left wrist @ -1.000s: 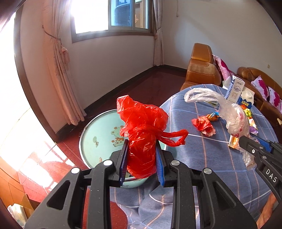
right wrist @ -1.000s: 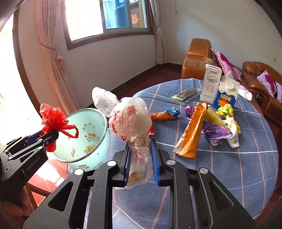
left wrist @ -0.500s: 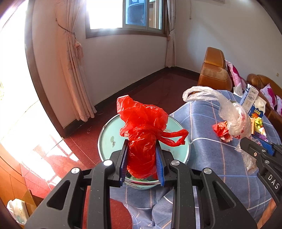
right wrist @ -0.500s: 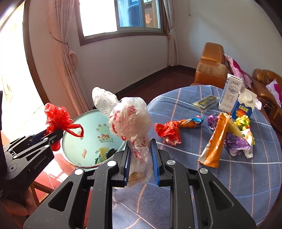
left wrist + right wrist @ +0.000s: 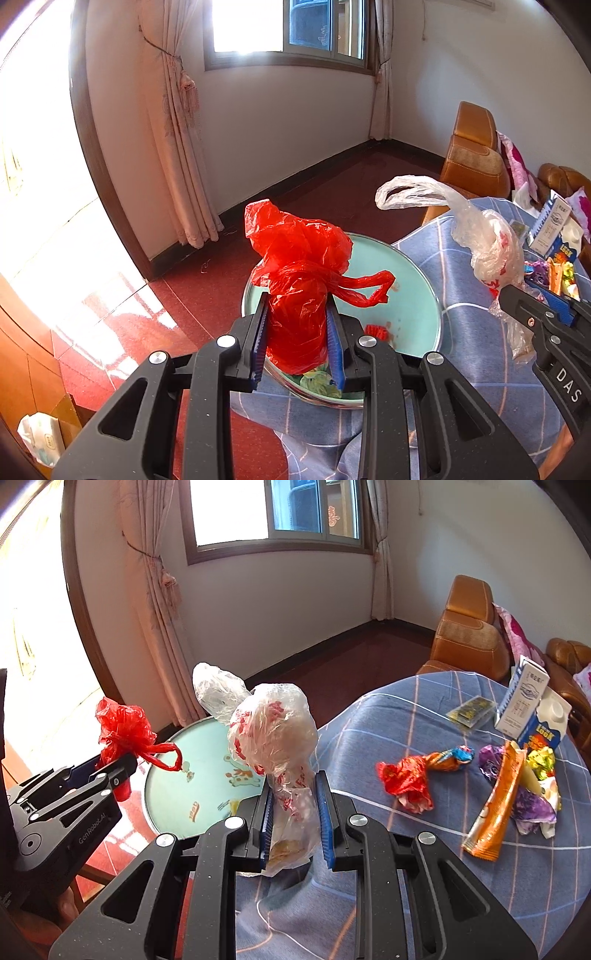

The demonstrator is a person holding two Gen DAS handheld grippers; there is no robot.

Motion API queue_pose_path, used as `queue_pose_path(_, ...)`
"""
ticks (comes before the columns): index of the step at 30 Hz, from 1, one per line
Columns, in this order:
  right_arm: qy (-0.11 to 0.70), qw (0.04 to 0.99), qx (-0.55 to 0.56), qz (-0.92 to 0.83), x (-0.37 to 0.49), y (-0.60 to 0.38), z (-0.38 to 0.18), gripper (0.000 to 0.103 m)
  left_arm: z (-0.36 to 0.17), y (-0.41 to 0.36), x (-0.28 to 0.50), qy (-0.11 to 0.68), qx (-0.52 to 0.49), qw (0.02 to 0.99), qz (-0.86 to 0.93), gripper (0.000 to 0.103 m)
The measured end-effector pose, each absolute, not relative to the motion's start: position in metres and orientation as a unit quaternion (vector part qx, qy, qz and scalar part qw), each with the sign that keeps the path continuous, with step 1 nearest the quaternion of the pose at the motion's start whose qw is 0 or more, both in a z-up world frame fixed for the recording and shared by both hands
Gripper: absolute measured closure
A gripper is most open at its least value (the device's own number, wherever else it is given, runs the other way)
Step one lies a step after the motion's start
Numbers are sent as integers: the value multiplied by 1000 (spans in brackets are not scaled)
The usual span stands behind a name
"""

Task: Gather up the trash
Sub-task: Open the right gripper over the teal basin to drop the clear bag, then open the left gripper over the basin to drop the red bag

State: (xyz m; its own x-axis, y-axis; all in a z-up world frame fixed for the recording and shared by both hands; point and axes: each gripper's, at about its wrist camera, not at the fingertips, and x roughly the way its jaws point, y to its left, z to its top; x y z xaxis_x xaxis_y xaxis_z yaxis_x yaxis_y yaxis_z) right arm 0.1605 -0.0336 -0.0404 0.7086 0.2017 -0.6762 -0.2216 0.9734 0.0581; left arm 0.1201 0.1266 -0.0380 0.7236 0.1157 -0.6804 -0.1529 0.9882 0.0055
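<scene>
Two grippers each squeeze a bag above the teal bowl (image 5: 402, 295). The left gripper (image 5: 297, 343) has its jaws tight on a red bag (image 5: 295, 295), which stands tall, its top puffing up and one loop handle sticking out toward the table (image 5: 424, 867). The right gripper (image 5: 293, 819) pinches a clear bag (image 5: 273, 738) (red print on it), also upright, just beside the bowl's table-side edge. The bowl sits past the table's edge, with open red floor (image 5: 184, 302) beyond it. Far from the bowl, wrappers (image 5: 491, 794) and two cartons (image 5: 532, 709) lie on the blue cloth.
</scene>
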Motion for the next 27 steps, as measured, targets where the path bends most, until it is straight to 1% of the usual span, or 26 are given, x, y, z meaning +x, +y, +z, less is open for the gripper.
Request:
queue_pose_path(17,439,889,-17,133,216,-4,-96,80,-72,136,158,410,-32,908,82,75)
queue_pose_path(20,452,880,-12,146,224,-1,-106,79,-79,139,161,418,-36,904,83,75)
queue_pose_path(23,454,876,-9,162,227,1,-110,73,-84,139,165,424,-34,901,84,75)
queue_pose_path(24,451,877,-7,164,226,1,-110,63,-85,139,166,427,-34,900,83,75)
queue_pose_path(25,448,879,-6,165,226,-1,-109,58,-87,138,167,428,-32,899,82,75)
queue_pose_path(27,442,882,-5,165,225,-4,-106,57,-88,137,169,432,-30,898,81,75)
